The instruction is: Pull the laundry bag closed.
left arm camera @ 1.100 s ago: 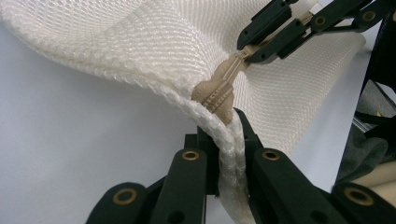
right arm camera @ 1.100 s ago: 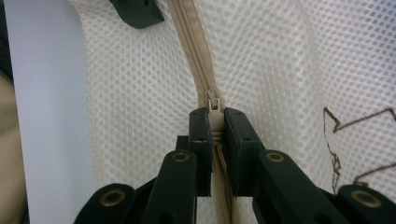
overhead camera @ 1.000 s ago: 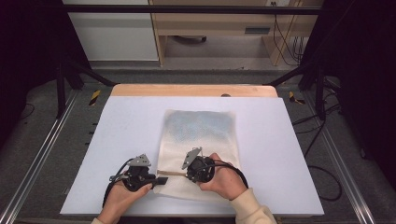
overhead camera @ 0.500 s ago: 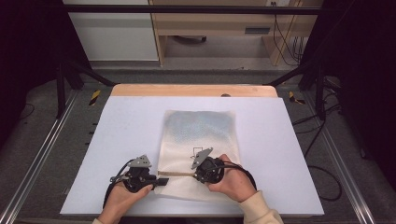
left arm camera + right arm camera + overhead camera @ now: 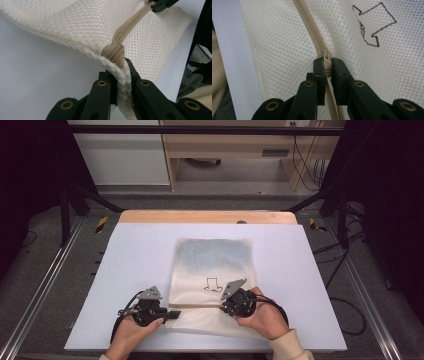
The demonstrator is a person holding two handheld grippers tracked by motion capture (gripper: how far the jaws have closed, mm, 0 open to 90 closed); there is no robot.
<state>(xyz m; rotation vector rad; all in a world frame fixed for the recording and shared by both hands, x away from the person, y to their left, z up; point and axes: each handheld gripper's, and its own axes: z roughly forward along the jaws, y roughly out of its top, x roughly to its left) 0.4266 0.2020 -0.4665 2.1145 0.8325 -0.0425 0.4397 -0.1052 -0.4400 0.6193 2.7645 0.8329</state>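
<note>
A white table [image 5: 125, 270] with a wooden far edge [image 5: 207, 216] stands on grey carpet [image 5: 40, 270]. Black frame bars [image 5: 200, 129] cross overhead, with dark curtains [image 5: 30, 170] at either side. Beyond sit a white cabinet [image 5: 120, 155] and a wooden desk [image 5: 235, 145], with cables [image 5: 305, 155] hanging at its right.

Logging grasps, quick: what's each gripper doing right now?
Left gripper: shut on the mesh bag edge, at the zipper's end.
Right gripper: shut on the zipper pull.
</note>
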